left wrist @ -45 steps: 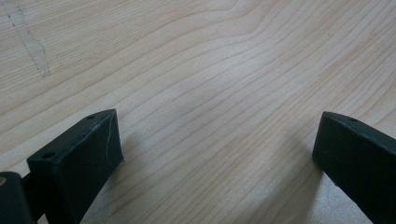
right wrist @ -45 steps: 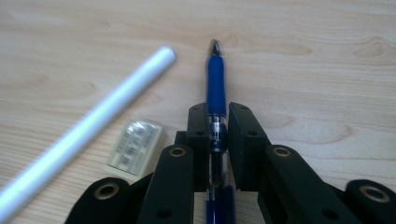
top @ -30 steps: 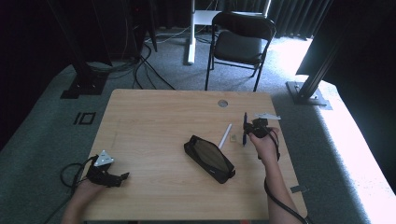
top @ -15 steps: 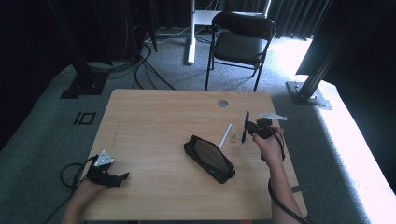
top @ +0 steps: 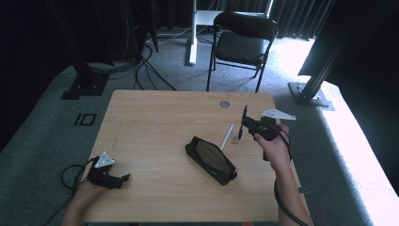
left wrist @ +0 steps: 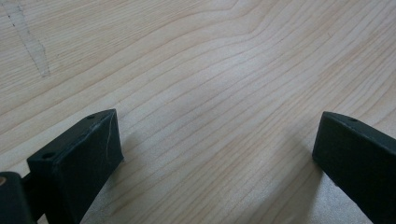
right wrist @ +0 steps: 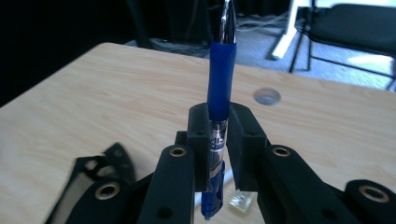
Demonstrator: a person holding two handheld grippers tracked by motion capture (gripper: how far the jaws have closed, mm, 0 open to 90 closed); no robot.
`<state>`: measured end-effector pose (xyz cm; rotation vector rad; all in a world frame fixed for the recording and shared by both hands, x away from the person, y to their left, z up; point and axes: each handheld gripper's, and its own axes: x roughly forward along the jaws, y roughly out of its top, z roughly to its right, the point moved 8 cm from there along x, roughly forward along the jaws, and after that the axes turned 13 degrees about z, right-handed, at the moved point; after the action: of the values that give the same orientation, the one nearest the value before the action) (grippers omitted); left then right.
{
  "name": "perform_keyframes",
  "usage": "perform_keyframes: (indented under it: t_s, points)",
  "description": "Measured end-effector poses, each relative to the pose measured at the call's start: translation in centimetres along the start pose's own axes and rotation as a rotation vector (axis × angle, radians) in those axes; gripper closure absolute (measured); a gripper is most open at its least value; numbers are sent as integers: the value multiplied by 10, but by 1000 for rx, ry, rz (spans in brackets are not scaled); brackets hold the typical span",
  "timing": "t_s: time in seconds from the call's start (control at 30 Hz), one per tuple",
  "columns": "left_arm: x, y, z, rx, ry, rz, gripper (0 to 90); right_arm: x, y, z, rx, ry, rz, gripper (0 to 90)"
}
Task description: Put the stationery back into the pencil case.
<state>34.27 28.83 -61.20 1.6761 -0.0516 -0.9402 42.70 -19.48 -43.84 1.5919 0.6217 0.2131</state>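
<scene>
My right gripper [top: 245, 123] is shut on a blue pen [top: 243, 121], held upright above the right side of the table. In the right gripper view the blue pen [right wrist: 219, 84] stands between the gripper [right wrist: 218, 140] pads, its silver end up. A black pencil case [top: 211, 159] lies open at the table's middle, also low left in the right gripper view as the pencil case [right wrist: 93, 179]. A white pen [top: 227, 137] and a small clear block [top: 234, 140] lie beside it. My left gripper [top: 123, 180] rests open on the table's near left; its jaws in the left gripper view [left wrist: 215, 154] stand wide over bare wood.
The wooden table [top: 155, 117] has a round cable hole [top: 224, 104] near its far edge. Behind it stands a black folding chair [top: 242, 42] on grey carpet, with stand legs and cables to the left.
My right gripper has risen with the blue pen and shifted slightly toward the table's far right. The left gripper has stayed where it was.
</scene>
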Motion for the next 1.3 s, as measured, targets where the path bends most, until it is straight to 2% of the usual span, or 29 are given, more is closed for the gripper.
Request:
perform_keyframes:
  t_s: [0.23,0.37,0.5,0.73,0.93,1.1,1.17,1.3]
  points:
    - [0,0,0,-2,0,0,16,-15,16,-35,-30,118,29,796]
    - [0,0,0,-4,-1,0,16,-21,17,-54,-42,194,25,796]
    - [0,0,0,-3,-1,-1,16,-25,14,-66,-46,238,7,796]
    - [0,0,0,-4,0,0,16,-22,-13,-86,-64,309,-86,796]
    - [0,0,0,-2,0,1,16,-10,-44,-91,-105,318,-189,796]
    - [0,0,0,-4,0,2,16,3,-69,-97,-117,332,-290,796]
    - [0,0,0,-4,0,2,16,10,-78,-100,-141,331,-326,796]
    - [0,0,0,0,0,0,16,25,-88,-102,-152,323,-378,796]
